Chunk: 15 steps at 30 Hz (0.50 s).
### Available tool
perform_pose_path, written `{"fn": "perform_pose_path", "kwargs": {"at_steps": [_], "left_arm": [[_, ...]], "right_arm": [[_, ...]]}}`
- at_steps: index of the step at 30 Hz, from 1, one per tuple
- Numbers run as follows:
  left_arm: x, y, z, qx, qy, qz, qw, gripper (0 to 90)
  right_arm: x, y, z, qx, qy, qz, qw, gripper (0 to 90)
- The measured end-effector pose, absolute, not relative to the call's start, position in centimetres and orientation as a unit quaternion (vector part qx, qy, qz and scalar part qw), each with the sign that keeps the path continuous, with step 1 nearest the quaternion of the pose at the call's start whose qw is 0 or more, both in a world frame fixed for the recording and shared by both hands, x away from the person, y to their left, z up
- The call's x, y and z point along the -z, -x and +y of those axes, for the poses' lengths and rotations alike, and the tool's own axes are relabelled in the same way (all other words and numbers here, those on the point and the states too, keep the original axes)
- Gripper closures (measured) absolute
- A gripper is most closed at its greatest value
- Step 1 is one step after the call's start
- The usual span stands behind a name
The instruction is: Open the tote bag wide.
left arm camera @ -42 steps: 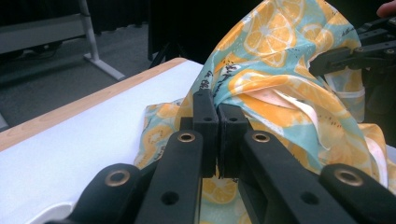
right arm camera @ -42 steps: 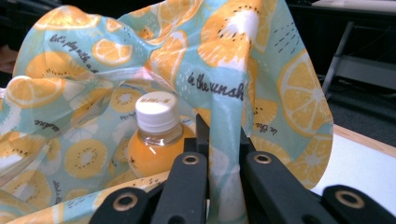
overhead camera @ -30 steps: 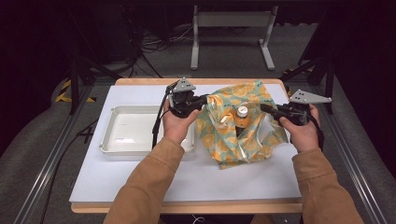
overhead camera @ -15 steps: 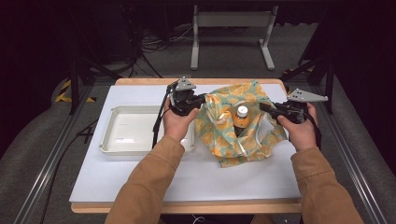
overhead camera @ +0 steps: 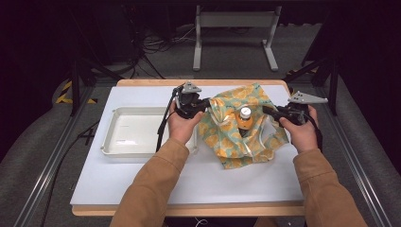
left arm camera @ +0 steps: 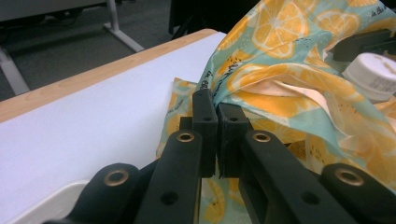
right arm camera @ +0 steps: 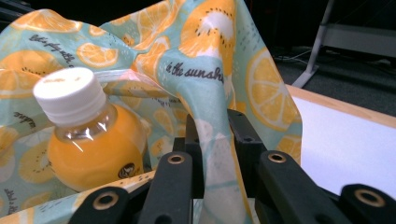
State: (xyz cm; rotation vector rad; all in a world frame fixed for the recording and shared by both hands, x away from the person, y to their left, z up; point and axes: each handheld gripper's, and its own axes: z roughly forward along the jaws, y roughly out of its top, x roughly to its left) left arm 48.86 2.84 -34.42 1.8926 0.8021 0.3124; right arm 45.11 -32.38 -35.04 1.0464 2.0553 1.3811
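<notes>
left gripper (left arm camera: 217, 135) clamped on bag (overhead camera: 246, 125) rim | right gripper (right arm camera: 217, 154) narrow around opposite rim, probably loose | bottle (right arm camera: 88, 140) upright between them, frame centre

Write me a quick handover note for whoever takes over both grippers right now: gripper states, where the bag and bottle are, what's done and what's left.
Left gripper: shut on the left edge of the orange-print bag.
Right gripper: jaws have just been moving; the bag's right edge lies between them, and they look closed on it.
Orange drink bottle: stands upright inside the bag, white cap on, bag mouth held open around it.
White tray: left of the bag on the table.
Done: bottle in the bag.
Left: probably closing or lifting the bag; keep both grips even.
</notes>
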Motion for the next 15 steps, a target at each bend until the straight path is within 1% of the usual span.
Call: {"fn": "perform_pose_path", "kwargs": {"at_steps": [8,15], "left_arm": [[35.3,-49.0,2.8,-0.13,-0.794,0.337,0.488,87.9],[36.2,-49.1,2.7,-0.127,-0.8,0.343,0.475,87.8]], "right_arm": [[36.1,-45.3,-32.5,-0.5,-0.383,0.747,0.211,80.5],[37.1,-45.5,-32.4,-0.489,-0.387,0.754,0.209,81.3]]}}
